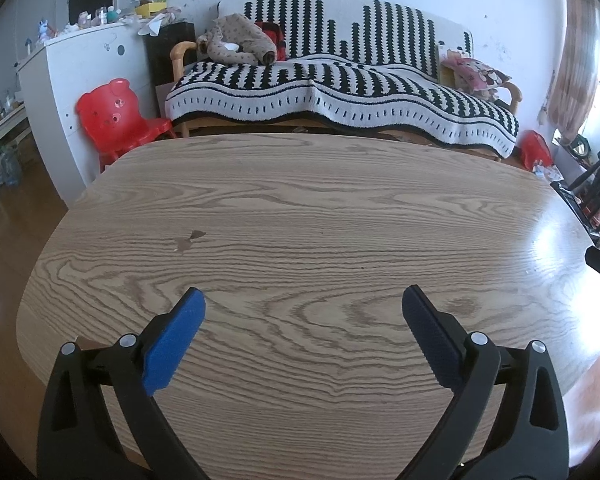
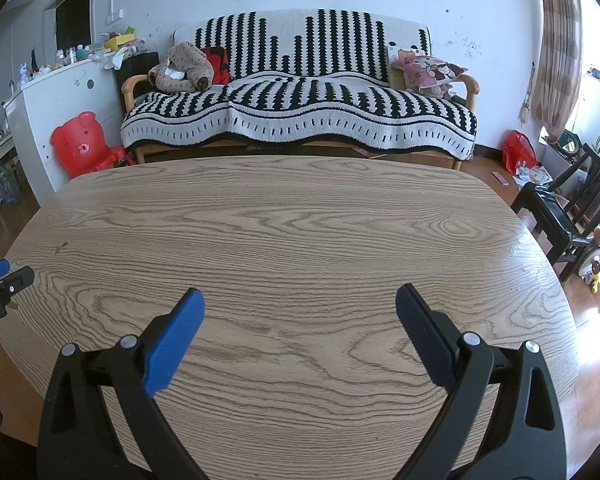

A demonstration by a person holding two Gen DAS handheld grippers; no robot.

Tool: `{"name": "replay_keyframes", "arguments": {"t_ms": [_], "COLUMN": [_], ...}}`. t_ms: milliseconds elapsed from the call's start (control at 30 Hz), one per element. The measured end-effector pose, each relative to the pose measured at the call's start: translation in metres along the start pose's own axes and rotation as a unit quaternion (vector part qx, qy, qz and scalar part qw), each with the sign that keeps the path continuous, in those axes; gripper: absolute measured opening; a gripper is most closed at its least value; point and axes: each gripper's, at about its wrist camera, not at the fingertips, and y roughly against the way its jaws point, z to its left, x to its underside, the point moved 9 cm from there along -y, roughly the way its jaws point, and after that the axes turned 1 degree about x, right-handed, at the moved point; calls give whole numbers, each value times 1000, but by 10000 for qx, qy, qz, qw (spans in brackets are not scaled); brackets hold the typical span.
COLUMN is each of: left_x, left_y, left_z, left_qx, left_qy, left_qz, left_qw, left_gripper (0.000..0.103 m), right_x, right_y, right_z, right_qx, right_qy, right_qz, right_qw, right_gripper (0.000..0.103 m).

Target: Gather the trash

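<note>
While both grippers hang over the desk [image 1: 300, 216], left gripper [image 1: 304, 304] & right gripper [image 2: 300, 302] are seen w/ fingers spread wide, nothing held; no trash can be made out on the oak-grain, round-cornered top, only a small stain [image 1: 190, 240] at centre left; scene fits pre-pickup or post-clearing, so no move is prescribed; finger pads are ribbed blue.

Left hand-held gripper [image 1: 304, 300] and right hand-held gripper [image 2: 300, 300] both gape wide, apparently side by side.
</note>
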Motion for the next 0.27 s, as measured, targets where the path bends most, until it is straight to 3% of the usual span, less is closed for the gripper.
{"name": "replay_keyframes", "arguments": {"t_ms": [267], "left_x": [0], "left_y": [-3], "left_z": [-2], "left_qx": [71], "left_qy": [52], "left_qz": [168], "left_qw": [9998], "left_gripper": [96], "right_x": [1], "right_y": [1], "right_z": [-1], "right_qx": [-3], "right_qy": [11], "right_qz": [6], "right_qw": [10000], "right_gripper": [93]}}
